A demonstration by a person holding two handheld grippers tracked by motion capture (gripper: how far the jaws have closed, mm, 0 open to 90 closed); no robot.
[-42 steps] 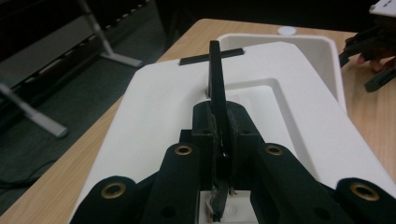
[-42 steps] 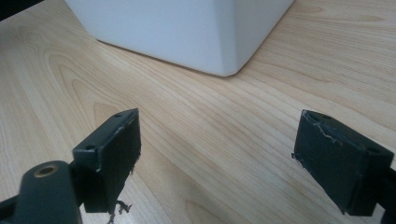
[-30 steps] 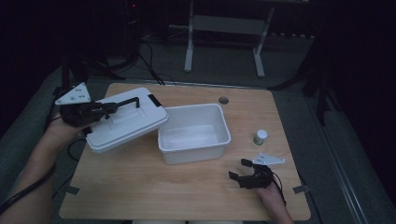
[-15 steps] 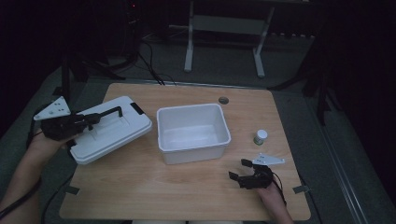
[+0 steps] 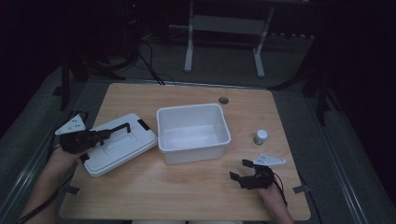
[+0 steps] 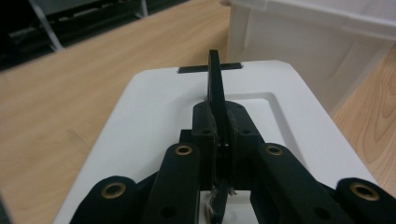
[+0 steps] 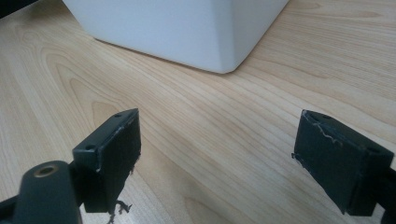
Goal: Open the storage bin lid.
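Surface: pale wooden surface in a dark room, white tub at its middle.
Change: my left tongs have drawn the white lid off the tub; it now lies flat beside it.
Left tongs: pinching the lid's black handle.
Right tongs: spread, empty, near the front edge.
Room: bare wood between lid, tub and small bottle.
Hidden: the bottle's label is too small to read.

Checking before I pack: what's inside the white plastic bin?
The white rectangular plastic bin looks empty: bare white floor and walls show in the high view. The strip of floor behind its near wall is hidden.
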